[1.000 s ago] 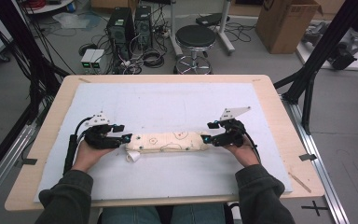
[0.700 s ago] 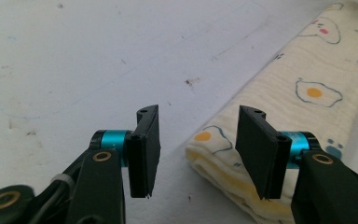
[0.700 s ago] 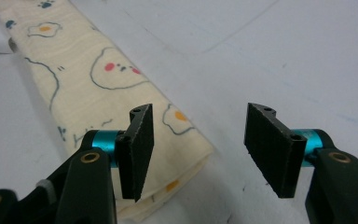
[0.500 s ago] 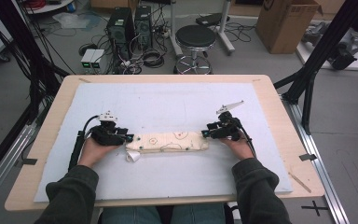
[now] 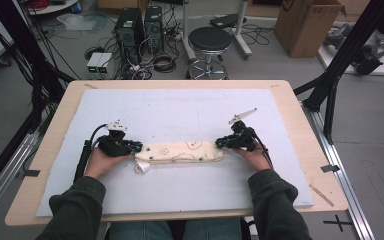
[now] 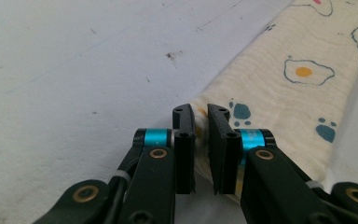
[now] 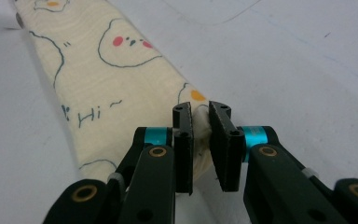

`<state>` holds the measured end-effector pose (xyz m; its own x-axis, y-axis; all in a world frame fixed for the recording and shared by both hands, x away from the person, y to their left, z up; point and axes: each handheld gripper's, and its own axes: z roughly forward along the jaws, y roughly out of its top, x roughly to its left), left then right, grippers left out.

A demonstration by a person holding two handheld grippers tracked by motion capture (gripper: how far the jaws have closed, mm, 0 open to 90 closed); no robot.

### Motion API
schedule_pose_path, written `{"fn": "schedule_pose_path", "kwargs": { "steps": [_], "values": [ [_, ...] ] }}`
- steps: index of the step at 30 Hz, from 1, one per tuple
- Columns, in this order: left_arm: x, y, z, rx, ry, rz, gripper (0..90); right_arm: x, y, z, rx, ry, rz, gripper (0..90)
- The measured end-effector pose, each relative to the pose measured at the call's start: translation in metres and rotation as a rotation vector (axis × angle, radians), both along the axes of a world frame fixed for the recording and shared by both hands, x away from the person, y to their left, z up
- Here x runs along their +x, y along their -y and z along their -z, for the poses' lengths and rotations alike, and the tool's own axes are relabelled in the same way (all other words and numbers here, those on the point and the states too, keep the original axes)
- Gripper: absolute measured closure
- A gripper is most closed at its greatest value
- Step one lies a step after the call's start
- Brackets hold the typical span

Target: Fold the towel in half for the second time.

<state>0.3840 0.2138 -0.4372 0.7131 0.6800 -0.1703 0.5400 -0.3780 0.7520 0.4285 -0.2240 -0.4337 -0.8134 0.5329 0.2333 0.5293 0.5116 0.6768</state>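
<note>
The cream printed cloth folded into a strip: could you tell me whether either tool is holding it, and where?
Both: the left tool pinches one end corner of the cream printed cloth, the right tool the opposite end.

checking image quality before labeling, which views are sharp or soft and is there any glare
High view: even light, slightly soft, no glare on the cloth. Left gripper view: cloth print sharp, left claw base blurred. Right gripper view: similar, right claw tips crisp, soft shadows.

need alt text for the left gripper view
The left hand-held gripper pinches the corner of a cream folded cloth printed with fried eggs and blue paw prints, its jaws having just closed. The cloth lies on a white mat.
</note>
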Motion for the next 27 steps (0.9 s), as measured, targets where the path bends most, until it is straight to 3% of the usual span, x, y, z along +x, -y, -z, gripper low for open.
{"fn": "schedule_pose_path", "kwargs": {
  "steps": [7, 15, 20, 21, 27],
  "values": [
    [0.003, -0.001, -0.006, -0.017, 0.040, -0.036, 82.1, 0.000, -0.002, -0.010, -0.011, 0.034, 0.017, 80.6],
    [0.016, 0.000, -0.015, -0.027, 0.068, -0.090, 82.1, 0.015, -0.007, -0.020, -0.038, 0.074, 0.056, 80.5],
    [0.026, 0.003, -0.015, -0.007, 0.074, -0.113, 82.1, 0.028, -0.010, -0.021, -0.047, 0.075, 0.081, 80.5],
    [0.028, 0.003, -0.016, -0.010, 0.082, -0.119, 82.1, 0.029, -0.011, -0.020, -0.056, 0.094, 0.086, 80.5],
    [0.038, 0.008, -0.011, -0.010, 0.074, -0.136, 81.8, 0.038, -0.008, -0.009, -0.057, 0.059, 0.111, 80.3]
  ]
}}
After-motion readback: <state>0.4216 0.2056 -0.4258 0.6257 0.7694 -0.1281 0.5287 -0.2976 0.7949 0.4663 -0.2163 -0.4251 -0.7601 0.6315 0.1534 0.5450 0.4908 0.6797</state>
